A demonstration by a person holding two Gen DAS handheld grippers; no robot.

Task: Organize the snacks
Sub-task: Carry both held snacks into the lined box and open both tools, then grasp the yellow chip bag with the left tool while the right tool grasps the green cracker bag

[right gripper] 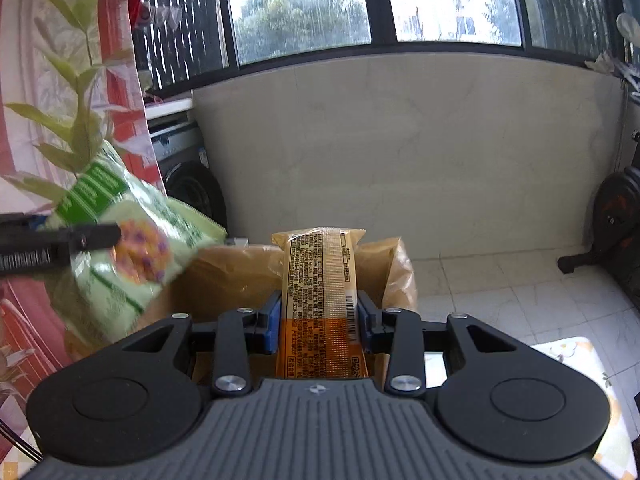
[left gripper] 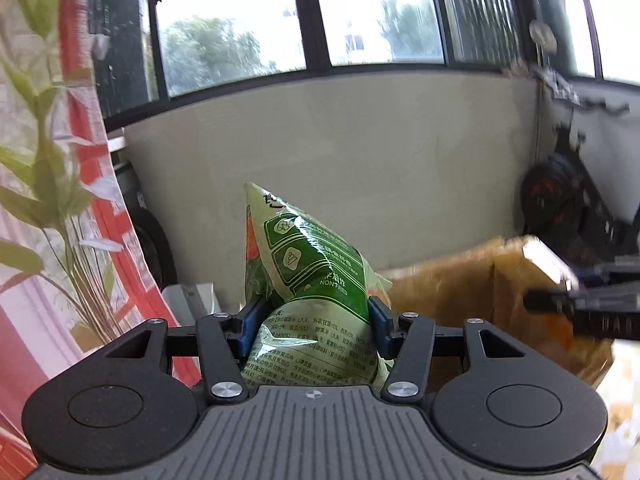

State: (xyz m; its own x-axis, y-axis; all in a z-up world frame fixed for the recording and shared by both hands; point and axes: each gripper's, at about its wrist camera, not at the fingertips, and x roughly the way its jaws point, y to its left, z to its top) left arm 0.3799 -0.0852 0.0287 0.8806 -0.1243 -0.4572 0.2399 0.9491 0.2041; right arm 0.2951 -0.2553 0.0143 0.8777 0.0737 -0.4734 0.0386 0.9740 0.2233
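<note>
My left gripper (left gripper: pixel 316 320) is shut on a green snack bag (left gripper: pixel 308 264), held up in the air to the left of an open cardboard box (left gripper: pixel 452 284). My right gripper (right gripper: pixel 318 320) is shut on a yellow-orange snack packet (right gripper: pixel 320 280) and holds it upright over the same box (right gripper: pixel 232 276). In the right wrist view the green bag (right gripper: pixel 132 248) and the left gripper (right gripper: pixel 60 240) show blurred at the left. In the left wrist view the right gripper (left gripper: pixel 580 304) shows at the right edge, over the box.
A grey low wall (right gripper: pixel 400 152) with windows above stands behind the box. A leafy plant (left gripper: pixel 52 184) and a red-patterned curtain are at the left. An exercise bike (right gripper: pixel 616 220) stands at the right on the tiled floor. A floral-cloth table corner (right gripper: pixel 580 360) is at lower right.
</note>
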